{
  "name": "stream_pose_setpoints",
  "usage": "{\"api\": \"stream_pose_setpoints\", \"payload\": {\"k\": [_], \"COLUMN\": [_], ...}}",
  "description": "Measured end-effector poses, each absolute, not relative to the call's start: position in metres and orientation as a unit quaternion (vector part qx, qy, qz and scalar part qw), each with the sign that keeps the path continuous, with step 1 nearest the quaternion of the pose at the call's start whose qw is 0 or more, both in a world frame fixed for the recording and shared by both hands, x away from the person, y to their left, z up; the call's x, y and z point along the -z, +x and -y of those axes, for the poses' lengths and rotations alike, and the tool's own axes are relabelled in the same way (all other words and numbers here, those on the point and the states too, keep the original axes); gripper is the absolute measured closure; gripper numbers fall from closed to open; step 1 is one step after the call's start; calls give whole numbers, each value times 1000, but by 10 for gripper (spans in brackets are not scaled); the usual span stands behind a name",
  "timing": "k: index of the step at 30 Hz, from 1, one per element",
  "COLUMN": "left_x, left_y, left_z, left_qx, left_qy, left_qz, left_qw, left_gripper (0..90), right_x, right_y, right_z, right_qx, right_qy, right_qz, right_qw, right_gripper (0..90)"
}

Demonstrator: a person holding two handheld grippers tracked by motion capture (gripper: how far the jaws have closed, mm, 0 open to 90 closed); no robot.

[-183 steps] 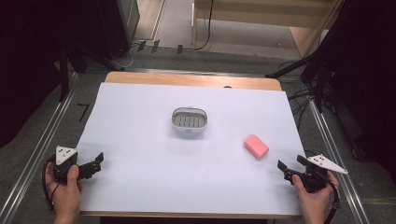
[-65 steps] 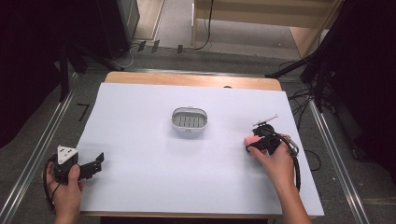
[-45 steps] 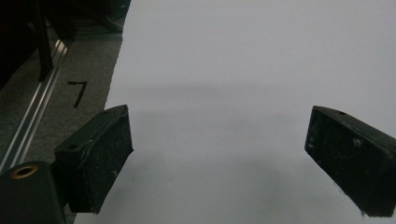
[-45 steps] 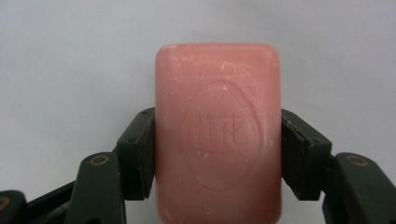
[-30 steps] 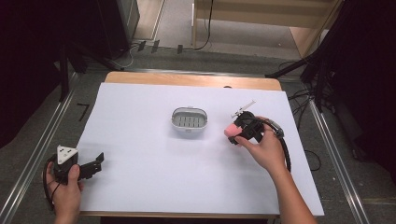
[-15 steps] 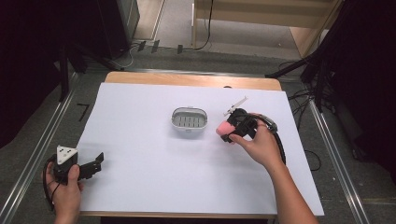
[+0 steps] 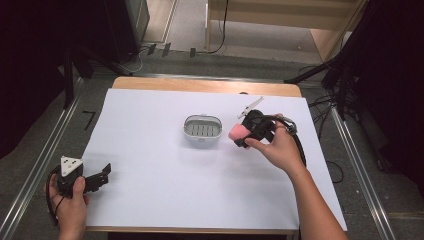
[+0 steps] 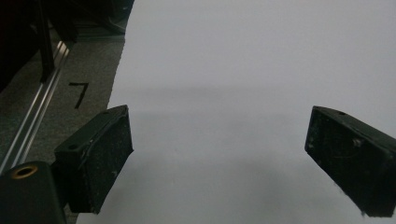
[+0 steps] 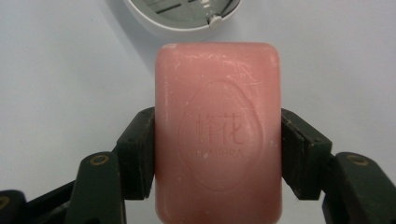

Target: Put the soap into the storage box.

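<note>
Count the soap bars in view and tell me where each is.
1. The pink soap bar is clamped in the right gripper, just right of the white soap dish. None seems hidden.

Lab: white-covered table (image 7: 150, 150), floor cables (image 7: 320, 102)

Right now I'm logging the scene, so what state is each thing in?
pink soap bar: clamped by its long sides, lifted off the table, beside the dish.
soap dish: upright on the table, empty, slotted insert showing.
right gripper: shut on the soap, fingers pressing both sides.
left gripper: open, nothing between its fingers, resting near the table's edge.
white table cover: flat.
</note>
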State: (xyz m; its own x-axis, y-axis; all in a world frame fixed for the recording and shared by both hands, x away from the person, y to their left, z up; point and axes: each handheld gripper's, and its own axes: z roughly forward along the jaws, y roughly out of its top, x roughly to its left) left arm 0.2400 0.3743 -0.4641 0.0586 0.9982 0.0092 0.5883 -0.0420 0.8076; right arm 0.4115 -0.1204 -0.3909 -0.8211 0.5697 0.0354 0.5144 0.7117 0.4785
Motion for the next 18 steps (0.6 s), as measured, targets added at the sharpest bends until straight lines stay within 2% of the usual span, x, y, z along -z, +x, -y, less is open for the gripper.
{"api": "stream_pose_setpoints", "payload": {"k": [18], "left_x": [464], "left_y": [241], "left_z": [-374], "left_qx": [-313], "left_qy": [652], "left_qz": [-610], "left_qw": [323], "left_gripper": [80], "right_x": [381], "right_y": [420], "right_z": [94], "right_qx": [-252], "right_qy": [239], "right_qz": [-936], "right_qw": [51], "right_gripper": [385]}}
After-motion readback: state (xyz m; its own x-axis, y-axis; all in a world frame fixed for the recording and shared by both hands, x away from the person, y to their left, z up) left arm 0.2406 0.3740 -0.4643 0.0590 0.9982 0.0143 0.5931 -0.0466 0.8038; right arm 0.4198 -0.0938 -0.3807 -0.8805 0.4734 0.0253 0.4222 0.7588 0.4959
